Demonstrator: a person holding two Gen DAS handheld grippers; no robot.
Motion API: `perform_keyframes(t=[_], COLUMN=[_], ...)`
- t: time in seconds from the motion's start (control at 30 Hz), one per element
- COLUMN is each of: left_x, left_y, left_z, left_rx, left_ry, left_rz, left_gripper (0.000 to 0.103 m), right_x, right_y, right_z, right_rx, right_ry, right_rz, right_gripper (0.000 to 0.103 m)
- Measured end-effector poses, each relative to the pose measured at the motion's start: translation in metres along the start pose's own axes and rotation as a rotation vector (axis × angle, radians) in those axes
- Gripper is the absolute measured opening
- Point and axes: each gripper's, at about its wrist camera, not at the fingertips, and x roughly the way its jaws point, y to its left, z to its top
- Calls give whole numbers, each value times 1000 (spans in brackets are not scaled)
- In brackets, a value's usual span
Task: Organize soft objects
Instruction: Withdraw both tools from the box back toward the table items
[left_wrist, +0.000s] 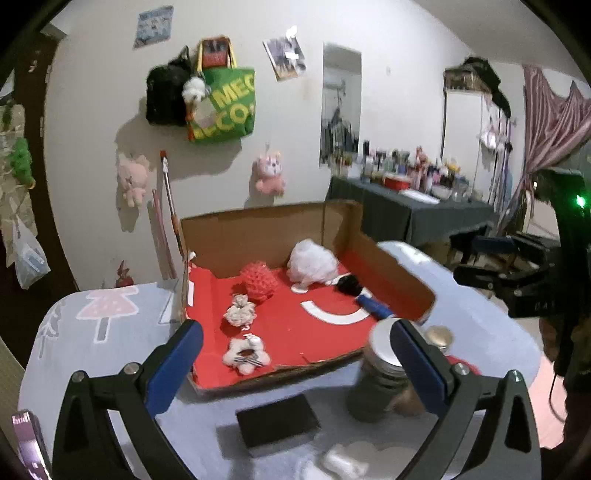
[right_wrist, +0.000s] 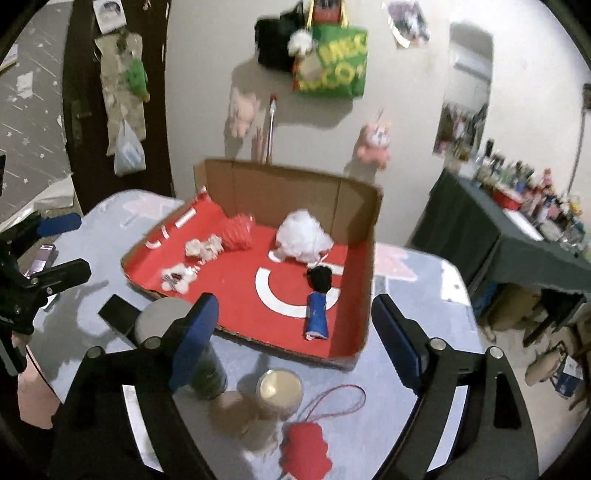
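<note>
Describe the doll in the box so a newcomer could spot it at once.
Find the cardboard box with the red floor on the table. The doll lies near its right wall, across a white arc. Alone among the box's toys it has black hair and a blue dress; the others are white or red.

A cloth-covered table (right_wrist: 424, 332) carries an open cardboard box (right_wrist: 288, 192). Nearer than the box stand a lidded jar (right_wrist: 166, 321) and small tin (right_wrist: 279, 386); left, a black block (right_wrist: 116, 312); nearest, a red soft toy (right_wrist: 304, 450).
</note>
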Motion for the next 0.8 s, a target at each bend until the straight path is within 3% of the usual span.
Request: perform_keyframes(t=[0.13,0.33,0.53,0.8], left_x=[-28,-48,-35,0], left_y=[-18,-39,-48,-54], left_z=[-14,-41,-76,-118], left_rx=[-7,-25,-62,-81], left_ry=[-76,-129,-78,67], left_rz=[19,58,75,67], left_gripper=[103,103,103,103], right_x=[-37,-67,-62,-28], right_y=[12,21,20,13], right_z=[-19,-55,-94,-137], right_rx=[6,64,115,143], right_ry=[-86,-160,-152,-43], right_rz=[-23,-55,-104,-111], right_gripper=[89,89,92,92])
